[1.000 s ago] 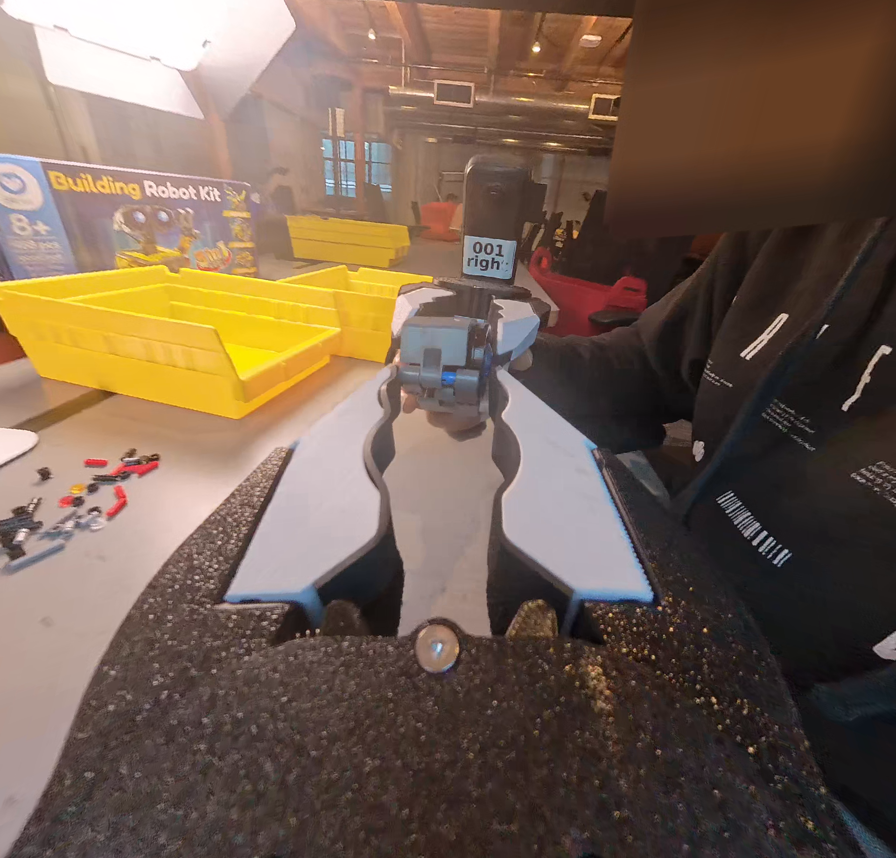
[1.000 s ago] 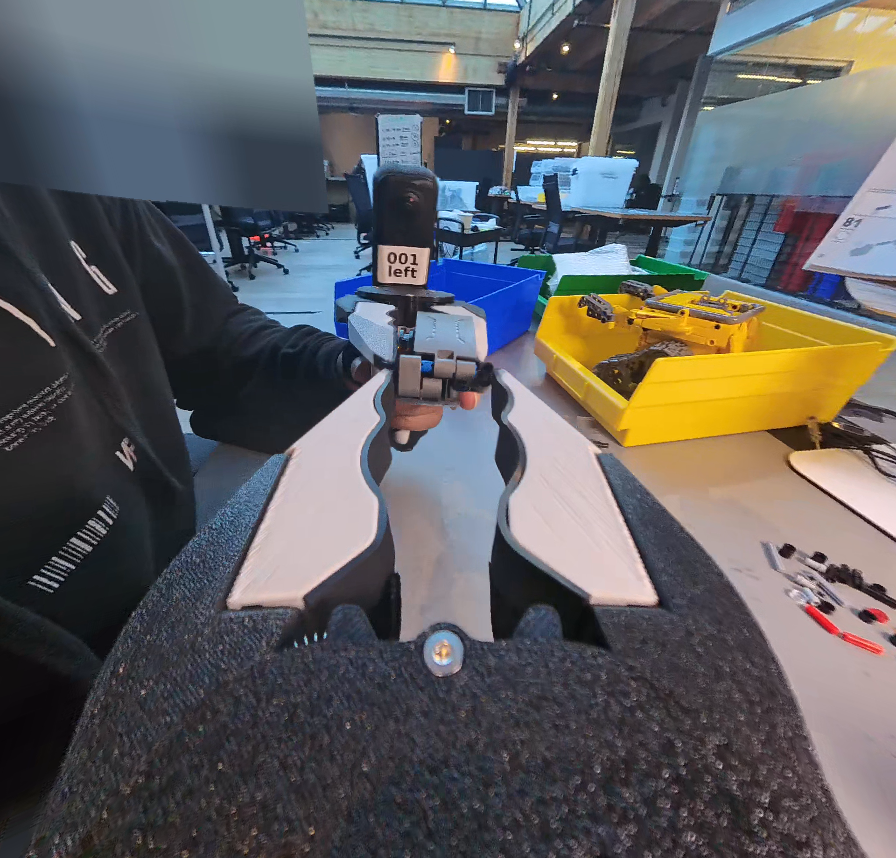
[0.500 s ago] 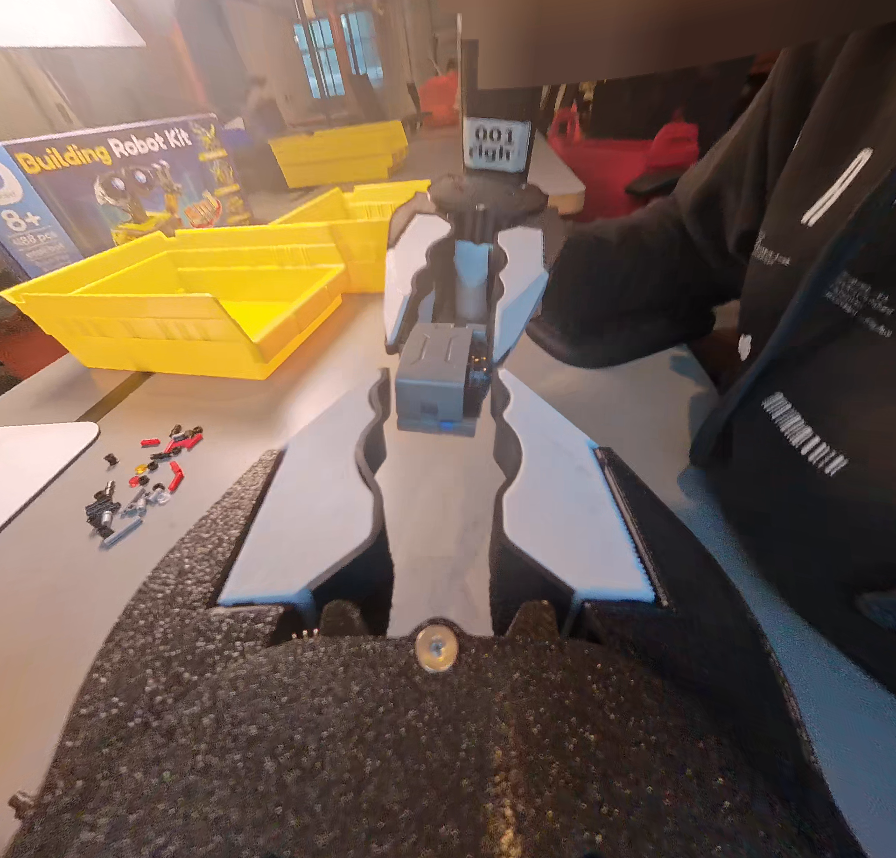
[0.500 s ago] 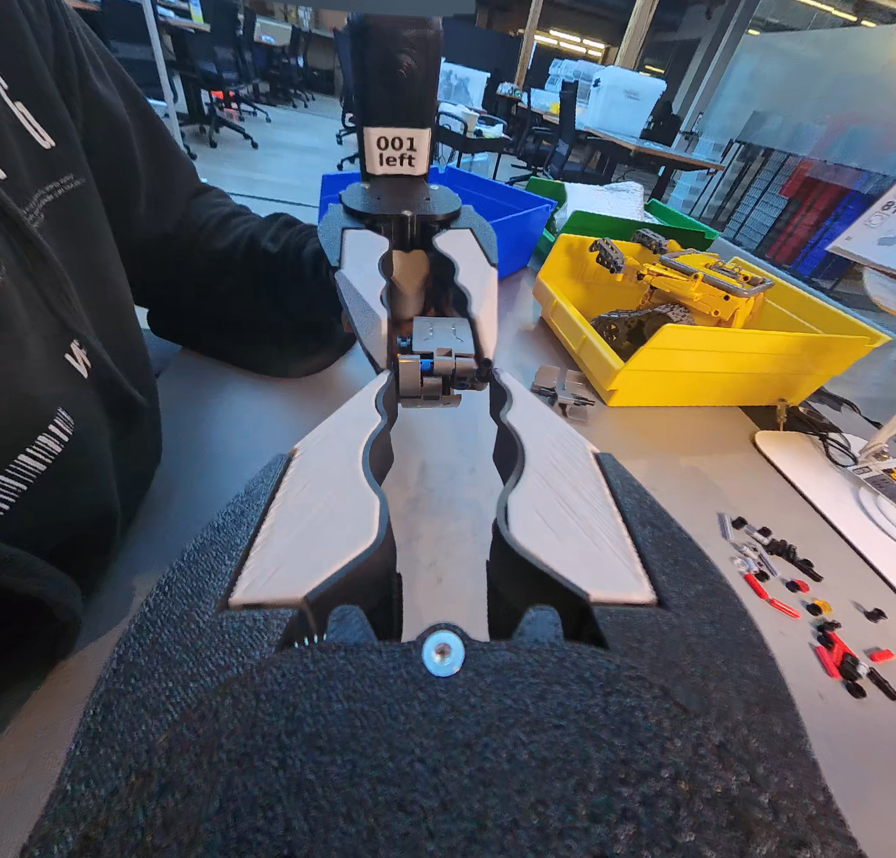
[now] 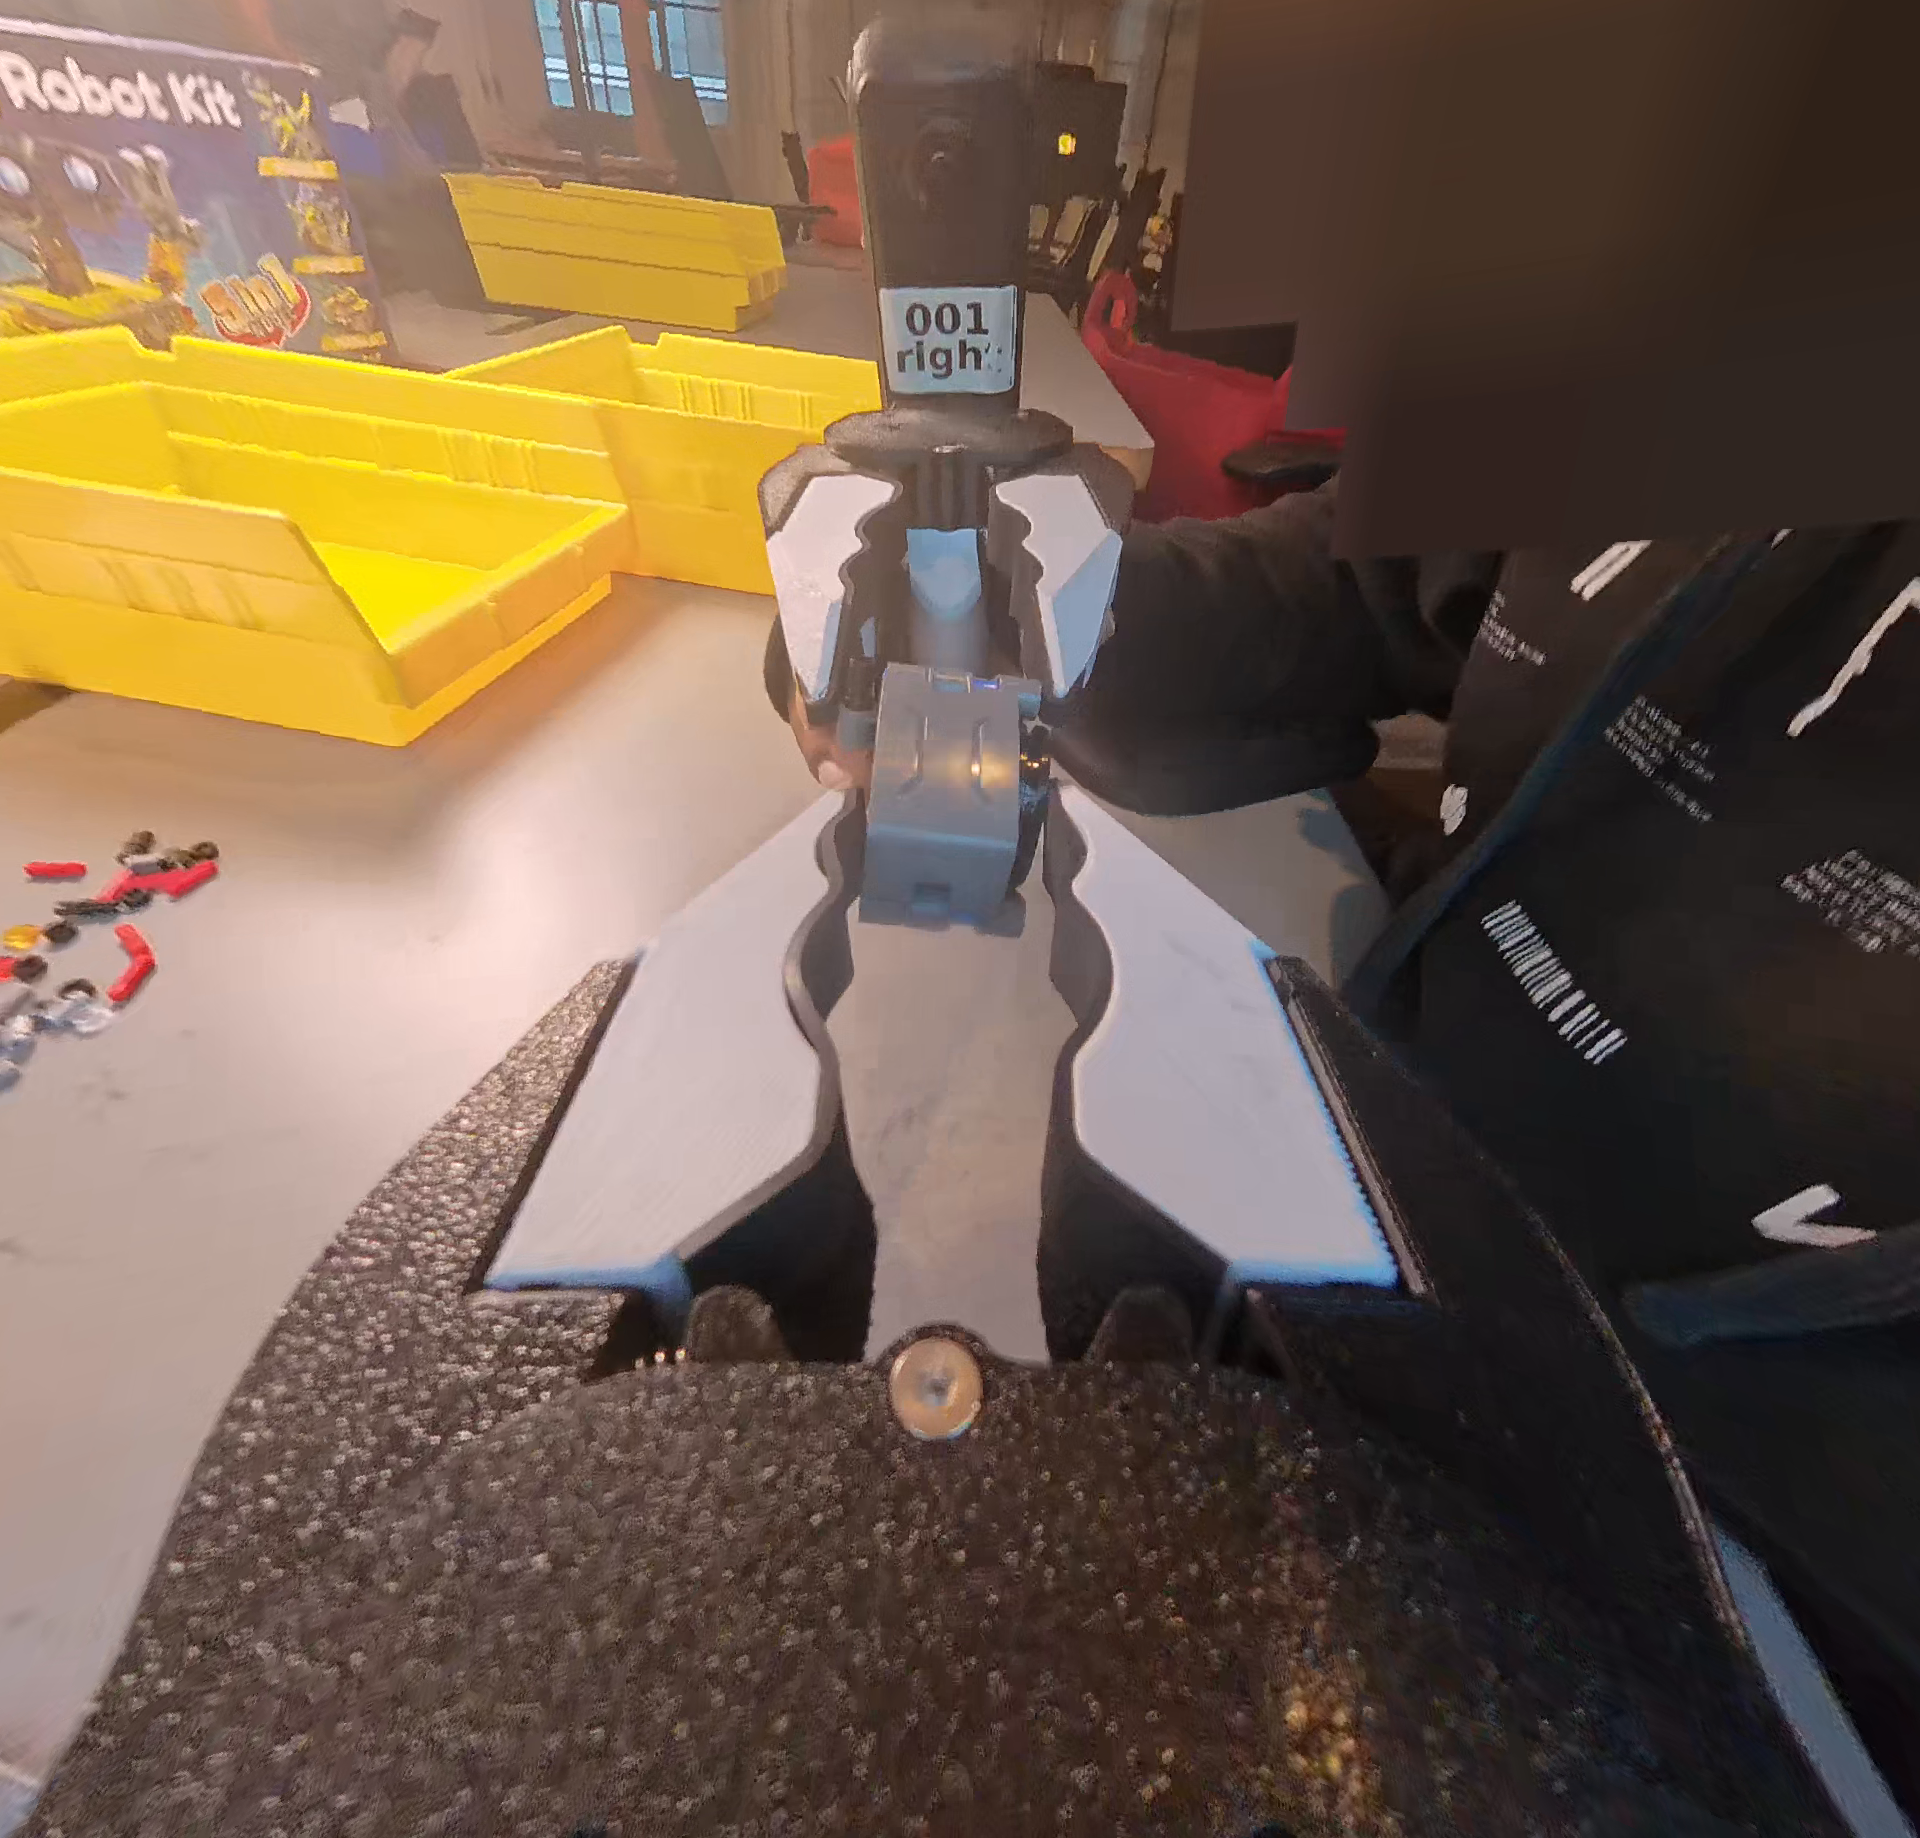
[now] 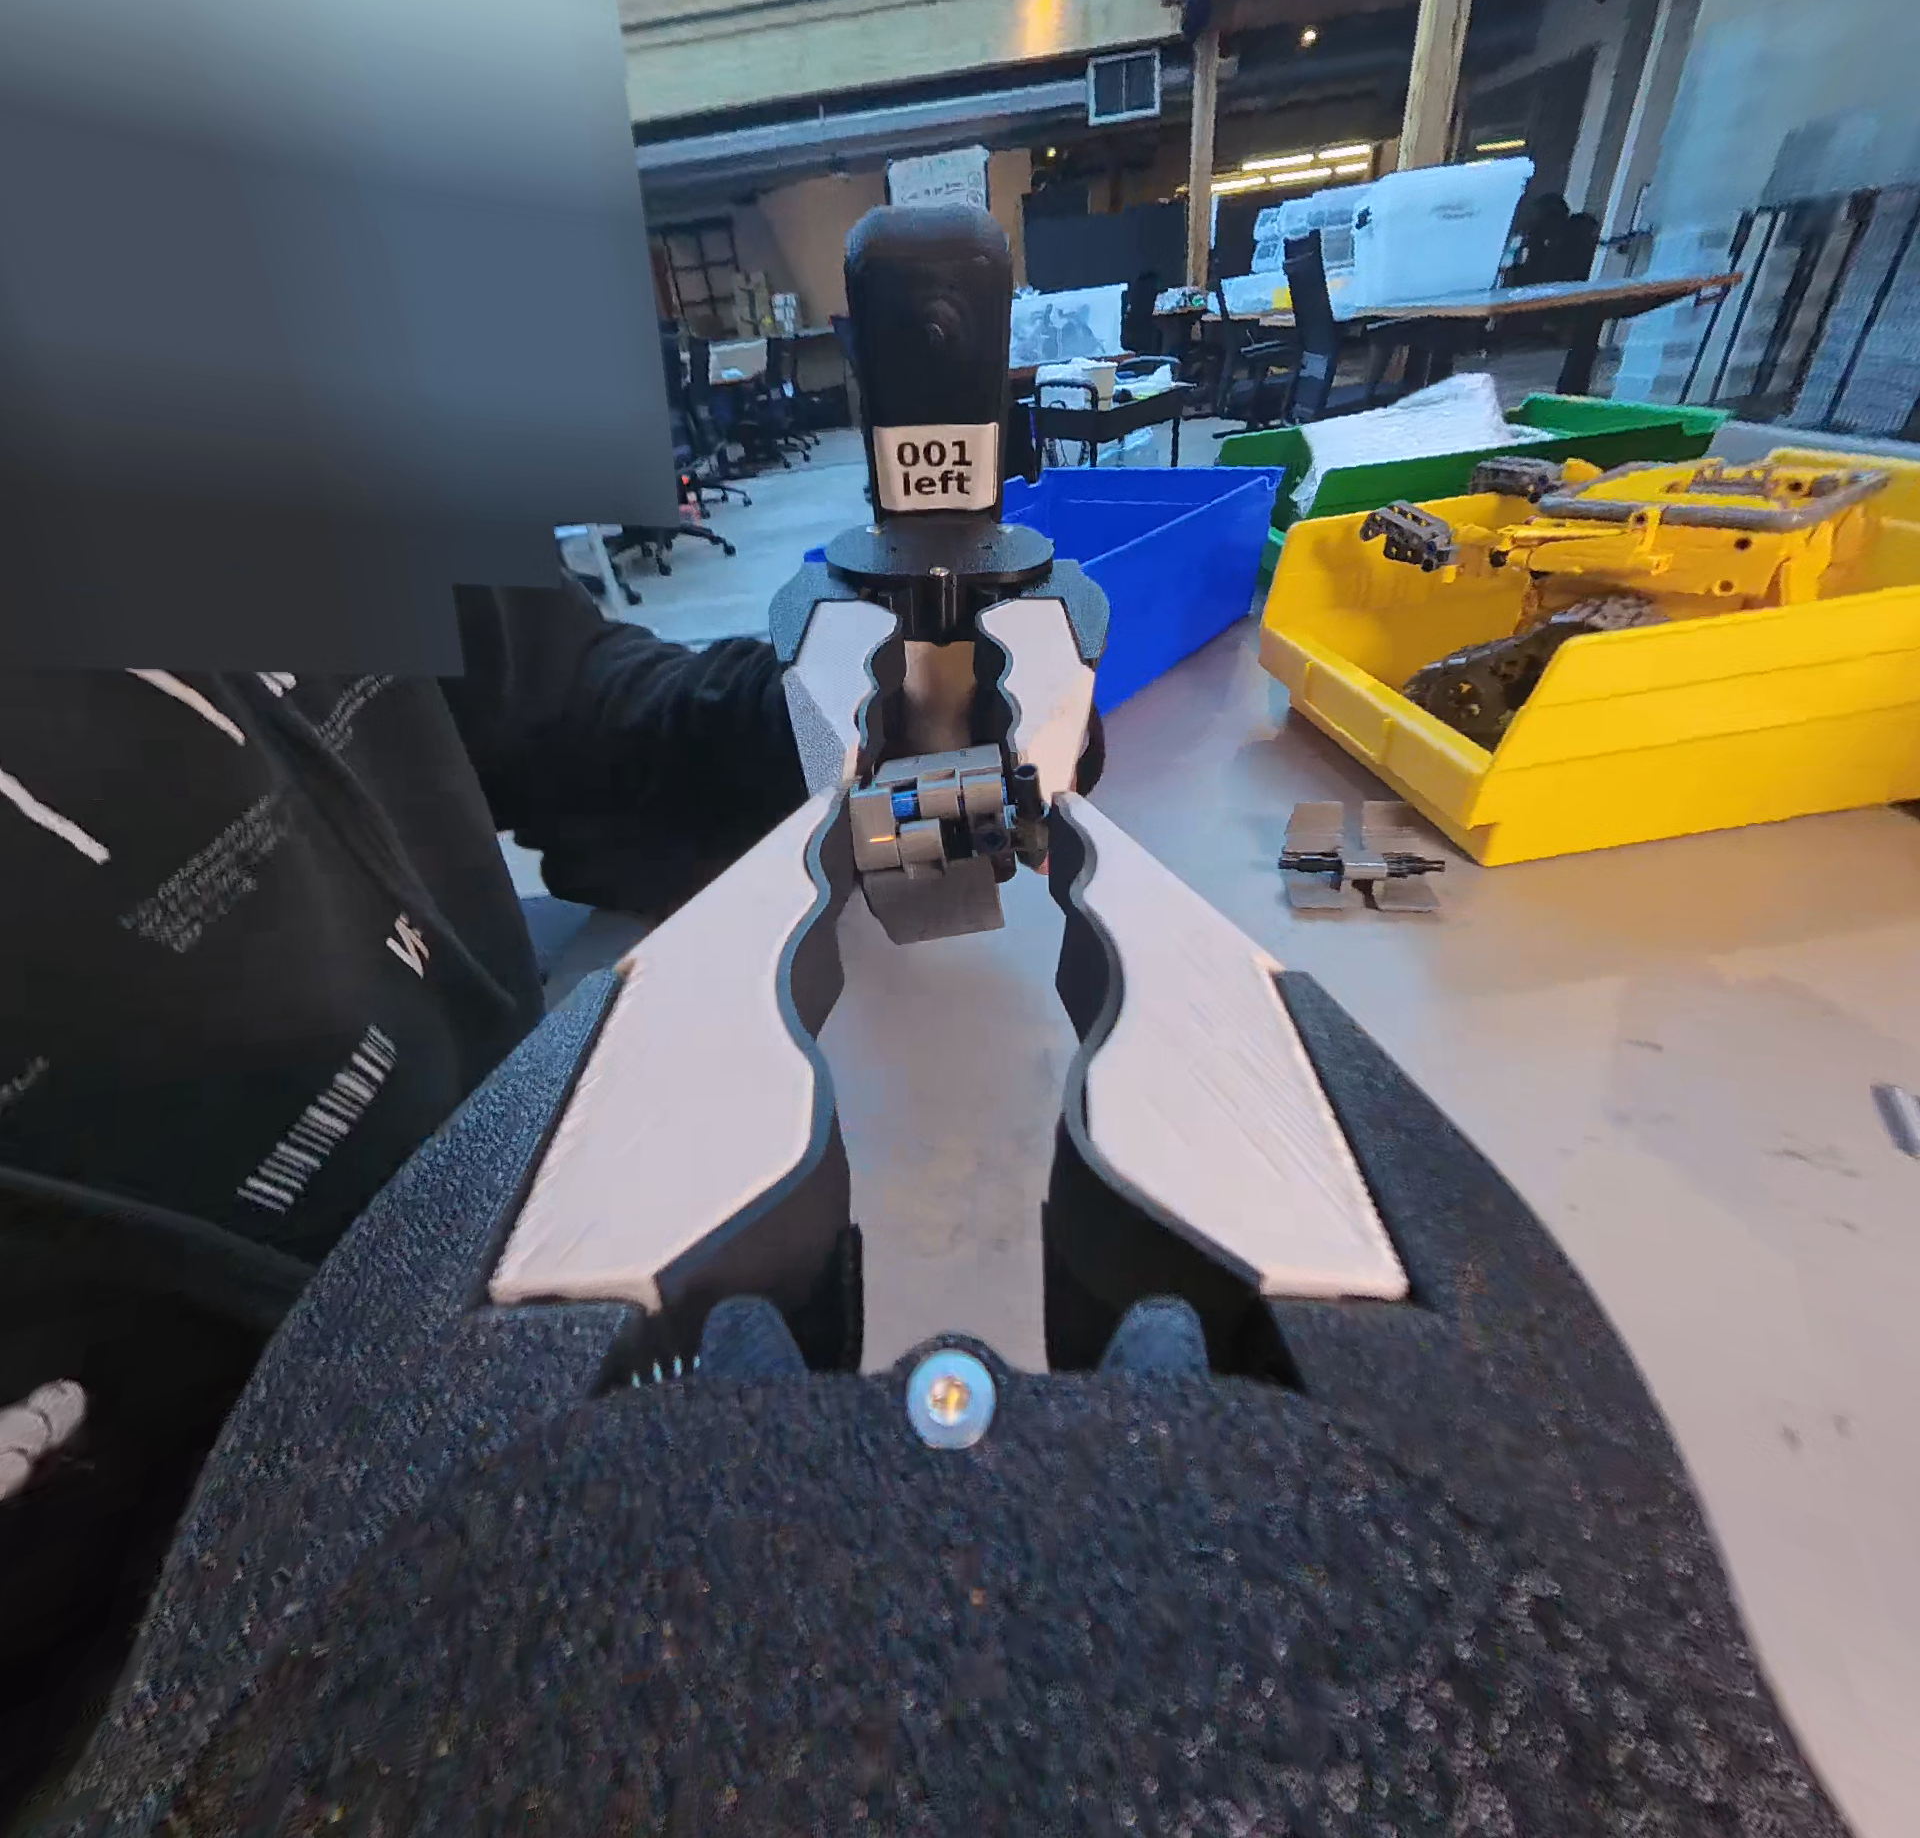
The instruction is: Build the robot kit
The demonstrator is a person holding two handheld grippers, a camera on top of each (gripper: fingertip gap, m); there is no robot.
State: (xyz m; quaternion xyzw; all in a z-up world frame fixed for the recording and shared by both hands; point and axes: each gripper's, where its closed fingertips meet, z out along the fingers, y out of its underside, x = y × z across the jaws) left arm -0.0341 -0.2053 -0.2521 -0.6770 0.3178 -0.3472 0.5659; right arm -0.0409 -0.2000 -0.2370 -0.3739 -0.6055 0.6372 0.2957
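Together, we see both grippers pinching one grey brick assembly [image 5: 940, 812] at frame centre, held above the grey table [image 5: 416, 957]: the left gripper [image 5: 940, 832] from near, the right gripper [image 6: 940, 832] opposite. Only the left wrist view shows scattered red and black pieces [image 5: 94, 915] and empty yellow bins [image 5: 312, 562] at left. Only the right wrist view shows a yellow model [image 6: 1621, 531] in a yellow bin [image 6: 1662, 749], a blue bin [image 6: 1164, 552] and a flat grey part [image 6: 1361, 869] at right.

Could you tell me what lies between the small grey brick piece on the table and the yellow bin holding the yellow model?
Only bare grey tabletop, seen in the right wrist view: the small grey brick piece lies just before the yellow bin, apart from it.
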